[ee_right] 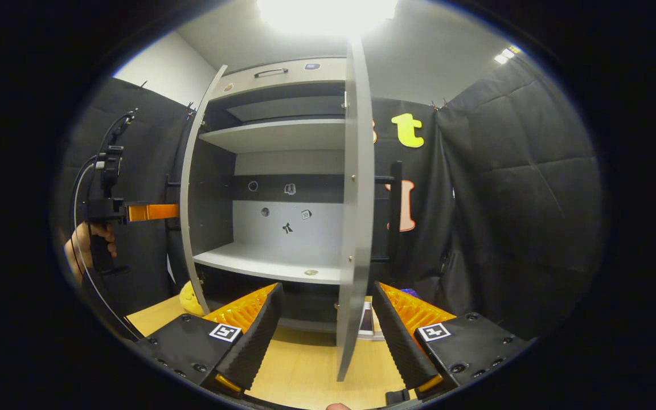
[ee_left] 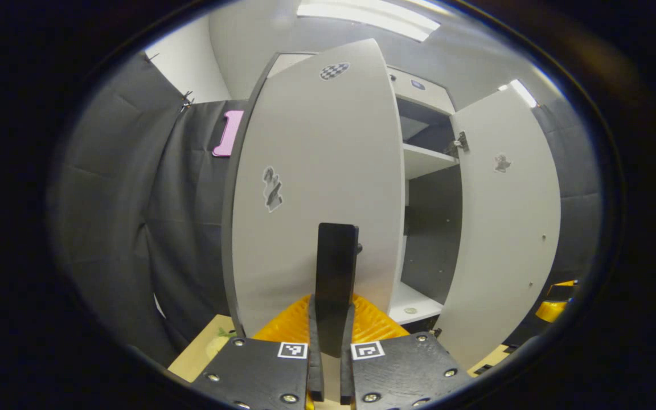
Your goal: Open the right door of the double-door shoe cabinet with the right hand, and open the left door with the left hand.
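Shoe cabinet (ee_right: 282, 165): standing centre frame in the right gripper view, both doors swung out, shelves showing.

Left door (ee_left: 316, 182): filling centre frame in the left gripper view; its dark handle (ee_left: 336, 267) is sitting between the left tool's (ee_left: 331, 341) fingers, which are closing together on it.

Right door (ee_right: 356, 199): standing edge-on at centre, rising between the right tool's (ee_right: 325, 336) fingers, which are spread apart and not touching it.

Wooden surface (ee_right: 305, 364): lying below.
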Tool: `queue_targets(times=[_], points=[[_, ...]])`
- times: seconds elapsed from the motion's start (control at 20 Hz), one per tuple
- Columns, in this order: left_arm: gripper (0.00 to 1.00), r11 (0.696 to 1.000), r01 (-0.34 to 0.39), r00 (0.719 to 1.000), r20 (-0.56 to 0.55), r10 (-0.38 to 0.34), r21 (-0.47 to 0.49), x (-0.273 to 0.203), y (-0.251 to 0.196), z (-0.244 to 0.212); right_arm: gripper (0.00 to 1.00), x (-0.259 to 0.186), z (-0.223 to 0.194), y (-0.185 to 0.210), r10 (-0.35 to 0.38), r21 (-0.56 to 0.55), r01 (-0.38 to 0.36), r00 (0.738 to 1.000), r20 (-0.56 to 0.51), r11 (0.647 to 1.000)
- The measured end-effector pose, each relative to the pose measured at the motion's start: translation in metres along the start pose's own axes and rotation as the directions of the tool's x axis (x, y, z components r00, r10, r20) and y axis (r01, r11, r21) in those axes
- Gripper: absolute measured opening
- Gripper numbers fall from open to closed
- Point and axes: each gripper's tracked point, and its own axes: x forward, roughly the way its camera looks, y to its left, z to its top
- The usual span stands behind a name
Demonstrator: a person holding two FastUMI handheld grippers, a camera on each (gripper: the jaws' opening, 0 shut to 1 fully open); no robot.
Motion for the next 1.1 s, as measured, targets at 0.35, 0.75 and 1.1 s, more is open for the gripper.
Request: queue_targets(times=[0.35,0.75,1.1], points=[[0.11,1.000,0.005,1.000,-0.006,-0.005,-0.001,-0.024,0.028,0.004,0.94,0.011,-0.001,0.036,0.043,-0.013,-0.044,0.999,-0.005,0.999],[0.10,1.000,-0.001,1.000,-0.010,0.001,0.014,-0.043,0.059,0.004,0.96,0.011,0.000,0.068,0.059,-0.016,-0.059,0.998,-0.009,0.998],[0.07,0.999,-0.024,1.000,0.014,0.023,0.039,-0.058,0.095,0.012,0.97,0.015,-0.001,0.100,0.065,-0.026,-0.066,0.998,-0.014,0.998]])
